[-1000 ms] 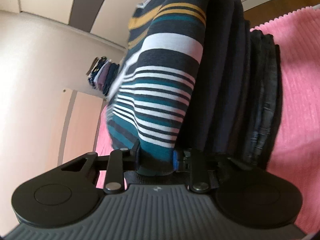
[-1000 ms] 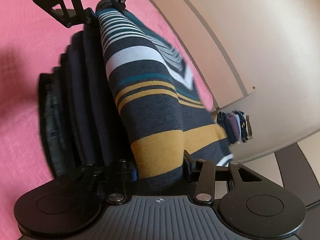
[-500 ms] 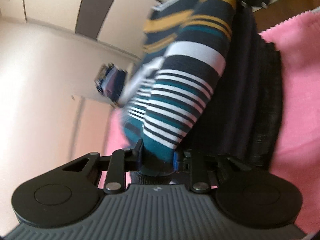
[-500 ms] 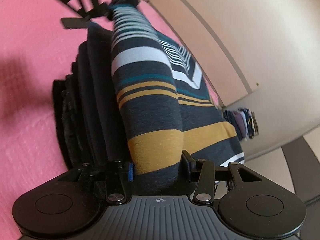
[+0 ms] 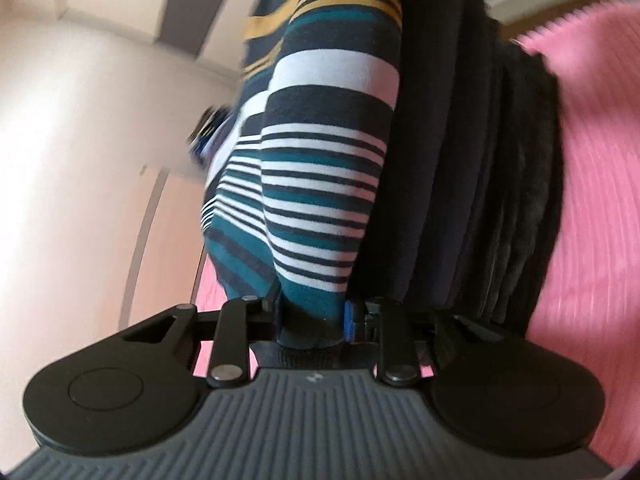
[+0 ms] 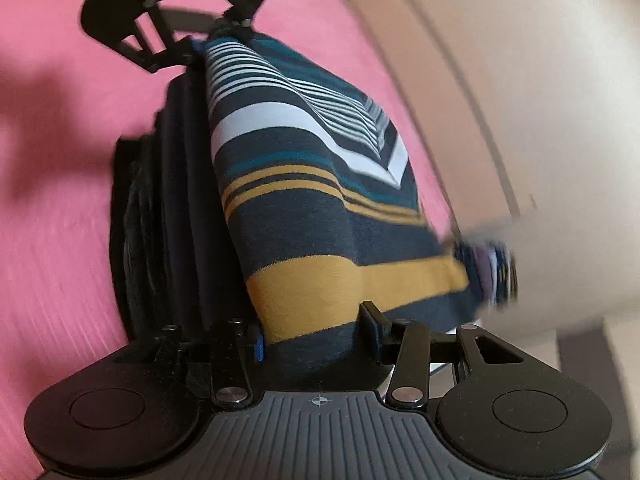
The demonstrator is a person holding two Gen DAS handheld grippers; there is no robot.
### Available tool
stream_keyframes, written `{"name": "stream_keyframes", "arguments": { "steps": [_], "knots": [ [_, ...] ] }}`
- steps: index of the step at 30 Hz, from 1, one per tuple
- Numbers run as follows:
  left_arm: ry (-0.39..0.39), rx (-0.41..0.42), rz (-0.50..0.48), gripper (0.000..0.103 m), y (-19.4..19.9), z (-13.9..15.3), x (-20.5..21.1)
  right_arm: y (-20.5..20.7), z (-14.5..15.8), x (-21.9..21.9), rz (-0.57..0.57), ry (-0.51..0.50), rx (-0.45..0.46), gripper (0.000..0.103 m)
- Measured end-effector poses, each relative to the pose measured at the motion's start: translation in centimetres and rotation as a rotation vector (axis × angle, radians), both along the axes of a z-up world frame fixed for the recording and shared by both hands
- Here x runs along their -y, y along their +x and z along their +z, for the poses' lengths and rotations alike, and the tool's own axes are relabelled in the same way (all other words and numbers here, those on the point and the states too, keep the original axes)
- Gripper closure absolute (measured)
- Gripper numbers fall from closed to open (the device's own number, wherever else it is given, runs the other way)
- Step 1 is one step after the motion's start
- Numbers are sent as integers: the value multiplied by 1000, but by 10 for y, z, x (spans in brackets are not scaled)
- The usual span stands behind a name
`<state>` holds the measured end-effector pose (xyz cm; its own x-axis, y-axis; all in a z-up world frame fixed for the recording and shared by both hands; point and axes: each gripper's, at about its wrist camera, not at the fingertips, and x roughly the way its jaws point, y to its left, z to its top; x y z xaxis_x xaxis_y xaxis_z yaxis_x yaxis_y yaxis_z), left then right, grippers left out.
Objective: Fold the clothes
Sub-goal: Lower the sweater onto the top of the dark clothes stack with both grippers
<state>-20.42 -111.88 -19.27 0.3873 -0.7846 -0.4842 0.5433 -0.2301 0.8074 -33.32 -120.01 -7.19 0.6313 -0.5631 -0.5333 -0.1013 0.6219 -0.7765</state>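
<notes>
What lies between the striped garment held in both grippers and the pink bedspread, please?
A stack of dark folded clothes lies between the striped garment and the pink bedspread; the left wrist view shows it too.

One striped knit garment in navy, white, teal and mustard bands. One stack of dark navy and black folded clothes; its layers are too blurred to count. One small, blurred pile of folded clothes farther off. One pink ribbed bed cover. Two black two-finger tools: the left tool and the right tool.
</notes>
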Motion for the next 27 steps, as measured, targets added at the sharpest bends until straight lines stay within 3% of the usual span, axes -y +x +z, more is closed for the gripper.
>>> {"name": "stream_keyframes", "arguments": {
  "steps": [6,8,11,12,15,18,27],
  "knots": [
    [-35,-55,59,82,-12,12,15,12,43,20,107,-175,46,61],
    [-4,-31,41,81,-8,12,15,2,14,22,47,-124,7,61],
    [22,44,-67,80,-2,17,9,-22,-35,17,2,-59,-72,59],
    [24,65,-95,80,-1,21,8,-27,-40,12,-18,-57,-53,59],
    [39,71,-91,80,2,17,12,-26,-38,5,-75,-37,-4,59],
    [44,80,-62,81,-2,1,14,-23,-36,1,-82,-43,-4,58],
    [50,57,-60,80,-1,0,6,-32,-43,-22,-107,-80,3,58]
  ]
}}
